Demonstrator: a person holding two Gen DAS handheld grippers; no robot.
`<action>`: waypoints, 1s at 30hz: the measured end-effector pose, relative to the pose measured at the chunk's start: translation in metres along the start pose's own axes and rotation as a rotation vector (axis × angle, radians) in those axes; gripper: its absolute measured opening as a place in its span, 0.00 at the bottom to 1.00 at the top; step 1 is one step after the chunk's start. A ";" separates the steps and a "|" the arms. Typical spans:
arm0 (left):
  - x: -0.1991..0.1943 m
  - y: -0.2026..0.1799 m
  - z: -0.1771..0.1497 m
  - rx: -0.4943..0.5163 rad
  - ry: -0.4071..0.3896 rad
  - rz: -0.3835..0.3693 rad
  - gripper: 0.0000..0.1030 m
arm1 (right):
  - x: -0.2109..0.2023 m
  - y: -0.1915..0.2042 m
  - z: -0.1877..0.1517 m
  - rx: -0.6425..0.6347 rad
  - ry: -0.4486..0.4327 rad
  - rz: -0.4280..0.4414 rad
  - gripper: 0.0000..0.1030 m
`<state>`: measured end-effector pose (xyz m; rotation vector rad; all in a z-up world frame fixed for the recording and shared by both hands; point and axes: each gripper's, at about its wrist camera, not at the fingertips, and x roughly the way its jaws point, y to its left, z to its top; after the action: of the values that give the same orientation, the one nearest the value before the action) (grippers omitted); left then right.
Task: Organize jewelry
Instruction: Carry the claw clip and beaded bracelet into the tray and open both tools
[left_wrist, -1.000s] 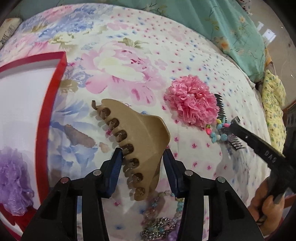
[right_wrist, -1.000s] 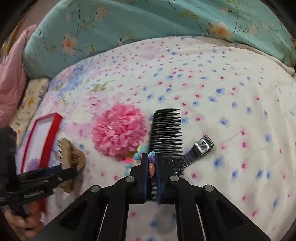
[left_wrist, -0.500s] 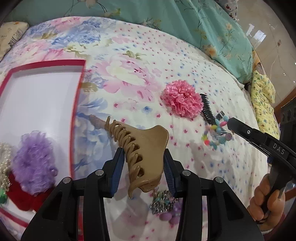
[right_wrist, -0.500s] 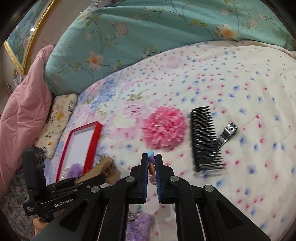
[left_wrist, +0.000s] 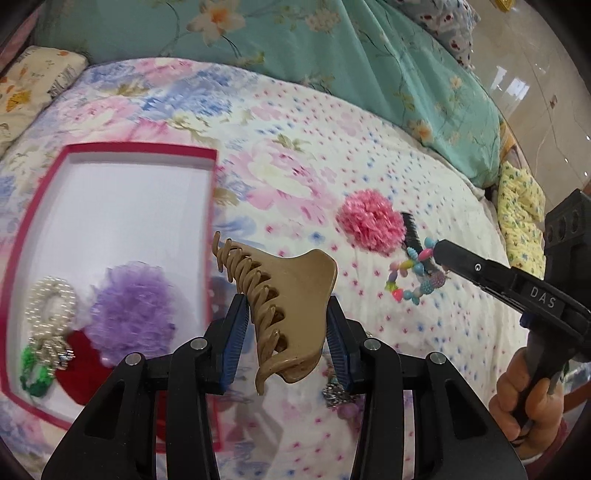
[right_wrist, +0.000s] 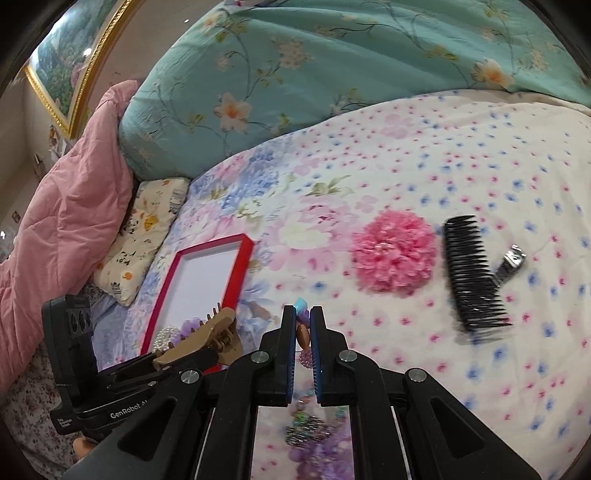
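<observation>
Left gripper (left_wrist: 284, 328) clamped on tan hair claw (left_wrist: 284, 295), jaws closed to the claw's body width, blue pads pressing both flanks; claw carried in the air, teeth row pointing up-left in the left wrist frame, long axis running from bottom centre toward the box. Red box (left_wrist: 212, 206) at centre-left of that frame, white floor partly filled: purple scrunchie (left_wrist: 133, 310), pearl scrunchie (left_wrist: 50, 306), something green (left_wrist: 33, 373) and something red (left_wrist: 83, 369) in the lower left corner; upper half bare. Claw tip overlapping the box's right wall in frame, so box lies just ahead and left of the left jaws. Right gripper (right_wrist: 303, 350) nearly closed on bead bracelet (left_wrist: 413, 277), pinching a bead or two, rest of the loop dangling off the tips at centre-right of the left wrist frame, well right of the box. Judgement: left hand nearer the box, likely drops first; short push forward-left to clear the wall, aim for the bare upper area. Not yet picked, lying on the bed (right_wrist: 443, 155): pink scrunchie (right_wrist: 395, 254), black comb (right_wrist: 472, 273), small metal clip (right_wrist: 511, 260) just beside the comb, beaded cluster (right_wrist: 306, 432) at bottom centre of the right wrist frame.
</observation>
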<state>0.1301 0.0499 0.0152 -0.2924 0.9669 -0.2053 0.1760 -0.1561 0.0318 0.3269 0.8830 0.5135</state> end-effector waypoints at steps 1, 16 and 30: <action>-0.003 0.003 0.001 -0.004 -0.007 0.003 0.38 | 0.003 0.005 0.001 -0.006 0.001 0.008 0.07; -0.031 0.098 0.026 -0.125 -0.089 0.119 0.38 | 0.069 0.091 0.015 -0.080 0.049 0.135 0.07; 0.000 0.160 0.063 -0.168 -0.090 0.175 0.38 | 0.175 0.125 0.033 -0.060 0.155 0.197 0.07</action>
<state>0.1893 0.2104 -0.0047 -0.3662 0.9165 0.0489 0.2586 0.0426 -0.0026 0.3240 0.9884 0.7537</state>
